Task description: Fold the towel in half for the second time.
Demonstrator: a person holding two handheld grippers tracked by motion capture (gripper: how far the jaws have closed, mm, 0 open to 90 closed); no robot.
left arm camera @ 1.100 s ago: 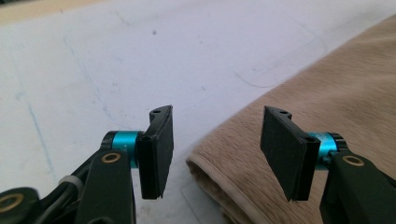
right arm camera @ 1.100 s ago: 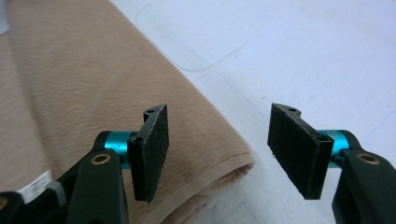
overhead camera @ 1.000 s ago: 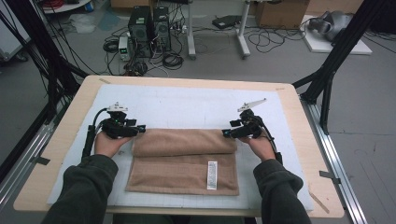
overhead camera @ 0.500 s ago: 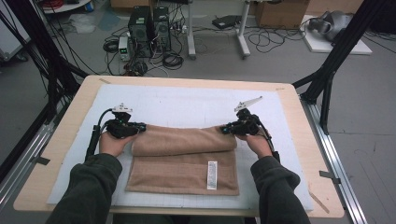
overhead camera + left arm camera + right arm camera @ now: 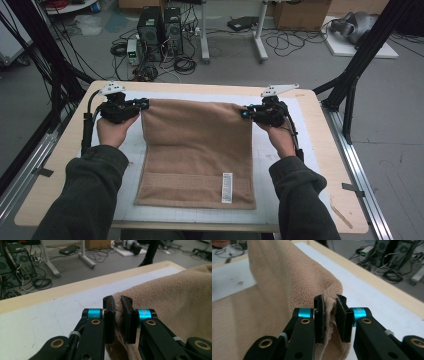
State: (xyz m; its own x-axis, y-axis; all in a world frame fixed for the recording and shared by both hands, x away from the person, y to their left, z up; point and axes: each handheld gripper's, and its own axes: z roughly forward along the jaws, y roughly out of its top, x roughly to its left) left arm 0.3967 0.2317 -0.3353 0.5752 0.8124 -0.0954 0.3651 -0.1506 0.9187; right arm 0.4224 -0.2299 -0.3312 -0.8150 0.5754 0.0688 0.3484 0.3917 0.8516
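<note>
The tan towel [image 5: 197, 150] is held up by its far edge over the white mat [image 5: 280, 165] on the desk [image 5: 320, 150] — its near edge, with a white label [image 5: 227, 187], lies flat close to the desk's near side. Bare mat lies left, right and beyond. The left claw [image 5: 142, 104] pinches the far-left corner and the right claw [image 5: 244, 113] the far-right corner, both clamped on terry cloth, having just been closing. Each hand grips from outside, claws pointing inward — forearms enter from the near edge.
</note>
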